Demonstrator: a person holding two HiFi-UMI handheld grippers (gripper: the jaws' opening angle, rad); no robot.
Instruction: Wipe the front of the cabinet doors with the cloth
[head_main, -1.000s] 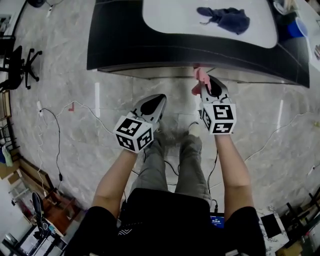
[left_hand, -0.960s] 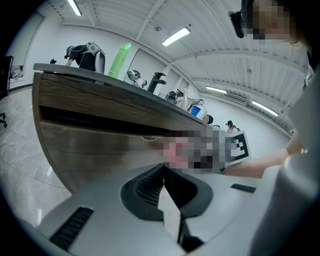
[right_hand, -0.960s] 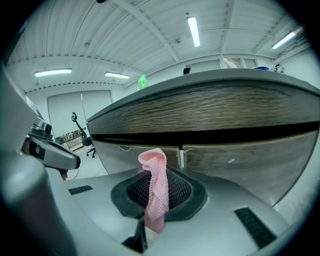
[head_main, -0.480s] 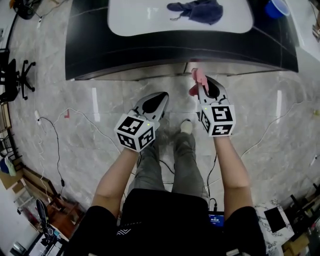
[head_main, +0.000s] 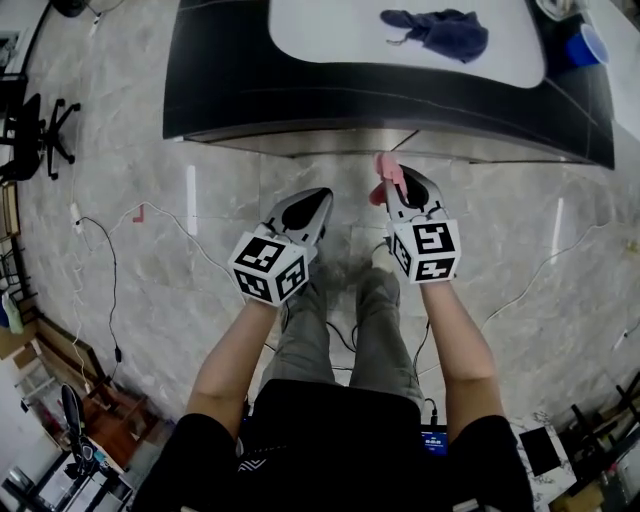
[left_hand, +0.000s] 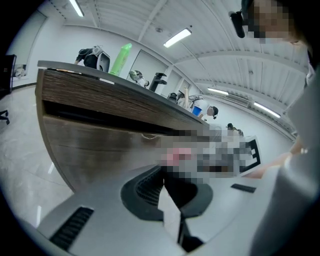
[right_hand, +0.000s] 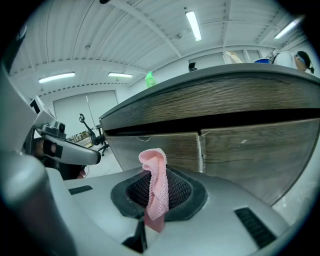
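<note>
Right gripper (head_main: 405, 188) clamped on pink cloth (right_hand: 156, 186), tuft standing proud of tips for wiping. Cabinet doors (right_hand: 245, 150) close ahead, not touched. Left gripper (head_main: 308, 208) jaws together, empty, held aside.

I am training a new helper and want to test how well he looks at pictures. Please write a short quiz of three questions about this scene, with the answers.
1. True or false: the left gripper holds the pink cloth.
2. What lies on the white countertop? A) a dark blue cloth B) scissors C) a book
3. Fill in: the left gripper's jaws are ____, with nothing between them.

Key: 1. False; the right gripper is shut on it. 2. A. 3. together.
</note>
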